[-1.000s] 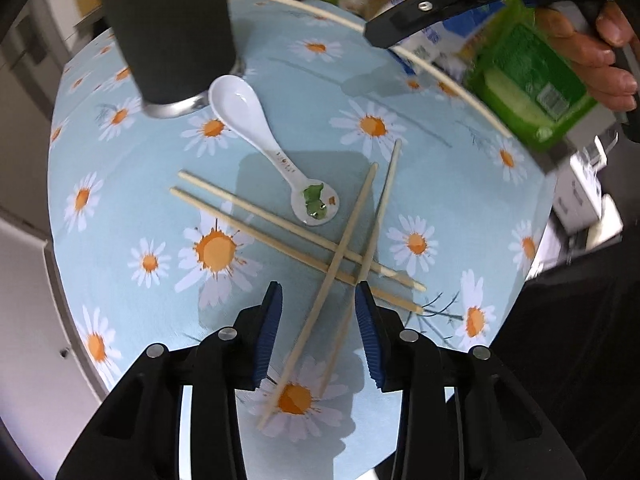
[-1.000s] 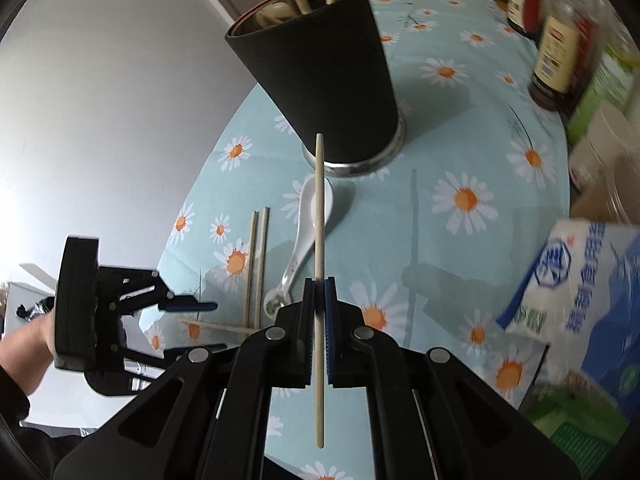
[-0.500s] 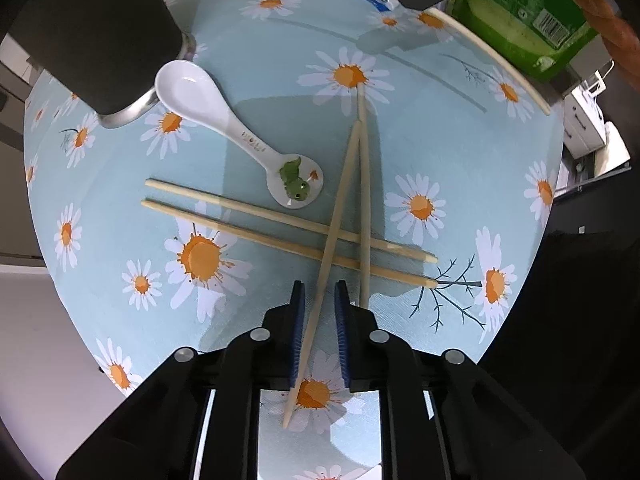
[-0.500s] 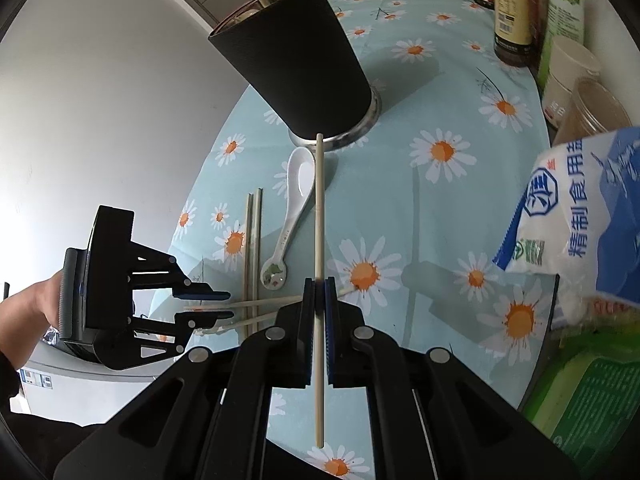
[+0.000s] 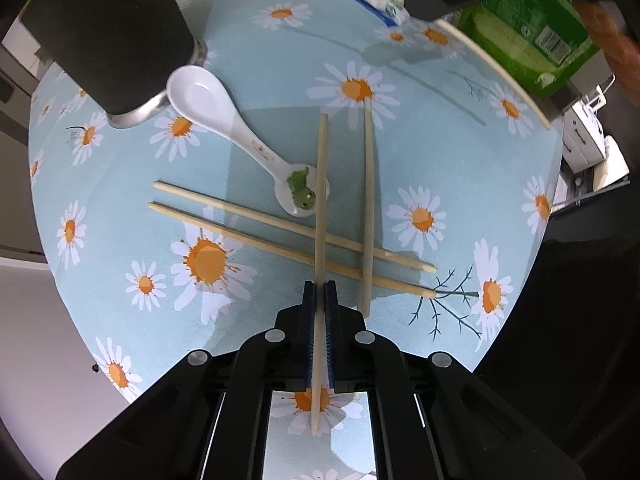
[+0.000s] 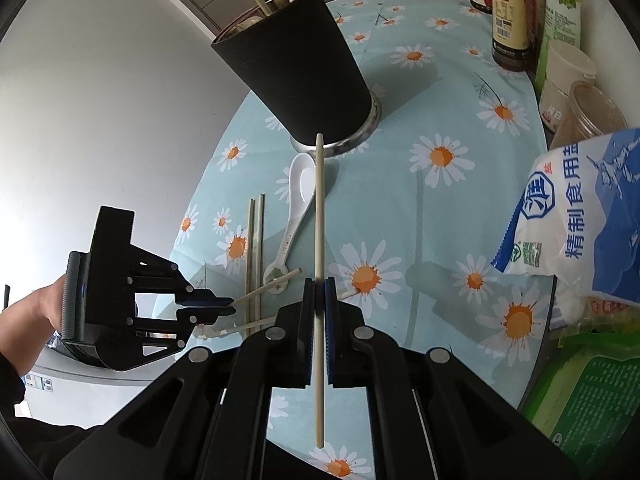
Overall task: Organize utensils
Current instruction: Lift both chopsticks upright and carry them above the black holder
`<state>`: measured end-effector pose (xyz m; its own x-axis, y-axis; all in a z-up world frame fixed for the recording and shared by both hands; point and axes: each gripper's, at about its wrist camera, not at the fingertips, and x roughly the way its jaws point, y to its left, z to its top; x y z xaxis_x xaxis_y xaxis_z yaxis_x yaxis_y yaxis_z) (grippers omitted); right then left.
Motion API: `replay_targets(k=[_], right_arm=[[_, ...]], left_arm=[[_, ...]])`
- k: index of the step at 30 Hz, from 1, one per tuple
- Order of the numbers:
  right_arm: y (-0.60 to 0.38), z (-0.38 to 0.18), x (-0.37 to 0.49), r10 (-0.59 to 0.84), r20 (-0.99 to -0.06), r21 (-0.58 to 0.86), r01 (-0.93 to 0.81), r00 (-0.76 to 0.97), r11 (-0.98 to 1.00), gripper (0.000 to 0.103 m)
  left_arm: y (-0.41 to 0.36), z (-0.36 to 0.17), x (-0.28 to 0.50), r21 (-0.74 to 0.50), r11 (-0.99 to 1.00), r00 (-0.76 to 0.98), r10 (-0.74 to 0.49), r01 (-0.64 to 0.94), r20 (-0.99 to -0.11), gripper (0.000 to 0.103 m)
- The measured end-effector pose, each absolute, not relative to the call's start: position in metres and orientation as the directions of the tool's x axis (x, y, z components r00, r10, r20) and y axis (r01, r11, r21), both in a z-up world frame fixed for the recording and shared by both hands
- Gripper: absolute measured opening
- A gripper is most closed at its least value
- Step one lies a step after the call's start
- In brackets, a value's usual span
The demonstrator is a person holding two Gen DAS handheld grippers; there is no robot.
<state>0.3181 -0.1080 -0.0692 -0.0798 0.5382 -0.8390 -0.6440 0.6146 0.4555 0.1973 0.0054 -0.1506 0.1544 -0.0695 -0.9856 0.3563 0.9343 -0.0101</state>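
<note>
Our left gripper (image 5: 319,300) has just been closing and now pinches one chopstick (image 5: 321,200) that crosses the two chopsticks (image 5: 256,224) lying on the daisy tablecloth (image 5: 400,160), its far part over the white spoon's (image 5: 224,128) handle. Our right gripper (image 6: 319,296) clamps another chopstick (image 6: 319,220), pointing toward the black holder (image 6: 296,64).

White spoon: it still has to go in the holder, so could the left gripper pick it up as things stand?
Probably not yet. The left gripper is shut on a chopstick, which also lies across the white spoon at its handle end.
</note>
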Motion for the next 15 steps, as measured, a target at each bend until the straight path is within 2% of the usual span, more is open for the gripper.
replay_targets(k=[7, 15], right_arm=[[-0.095, -0.062, 0.314, 0.533, -0.843, 0.435, -0.671, -0.069, 0.601, 0.006], [-0.082, -0.056, 0.309, 0.549, -0.833, 0.446, -0.676, -0.073, 0.586, 0.006]], left_arm=[[0.023, -0.128, 0.192, -0.061, 0.958, 0.242, -0.132, 0.279, -0.961, 0.004], [0.051, -0.107, 0.176, -0.179, 0.971, 0.373, -0.227, 0.158, -0.899, 0.004]])
